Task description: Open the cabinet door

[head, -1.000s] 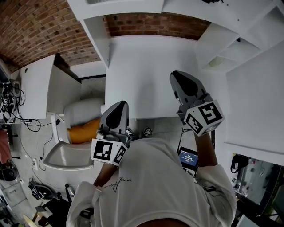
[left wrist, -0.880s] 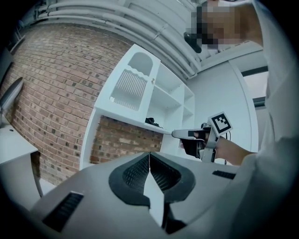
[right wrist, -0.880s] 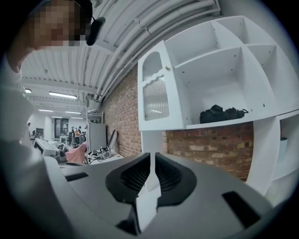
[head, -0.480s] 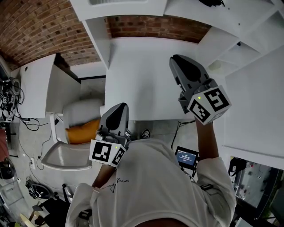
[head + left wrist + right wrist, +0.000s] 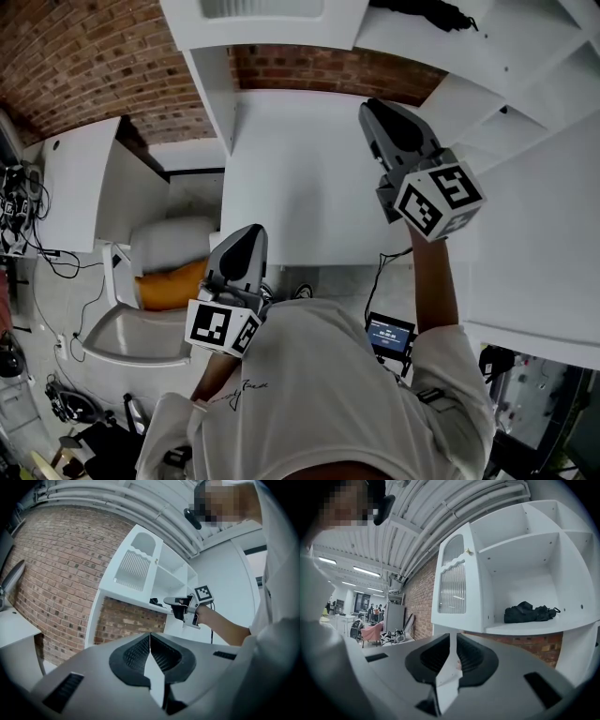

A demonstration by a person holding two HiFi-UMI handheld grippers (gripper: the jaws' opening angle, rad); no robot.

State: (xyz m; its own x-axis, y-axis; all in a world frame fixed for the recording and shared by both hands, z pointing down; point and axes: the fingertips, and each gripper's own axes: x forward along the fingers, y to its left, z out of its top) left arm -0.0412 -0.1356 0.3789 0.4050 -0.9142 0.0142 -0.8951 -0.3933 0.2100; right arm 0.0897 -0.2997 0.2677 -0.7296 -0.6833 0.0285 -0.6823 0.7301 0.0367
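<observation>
Right tool clenched, empty. Cabinet door at 12 o'clock above it, apparently shut. Knob at door's 1 o'clock: part jaws, pinch squarely, pull along hinge arc. Left tool clenched, idle.

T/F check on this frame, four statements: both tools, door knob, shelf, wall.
1. The left tool and right tool both have jaws together with nothing between them. True.
2. The right tool touches the door knob. False: it is held clear of the cabinet.
3. A black bundle lies on an open shelf. True.
4. The wall beside the cabinet is white tile. False: it is a brick wall.
</observation>
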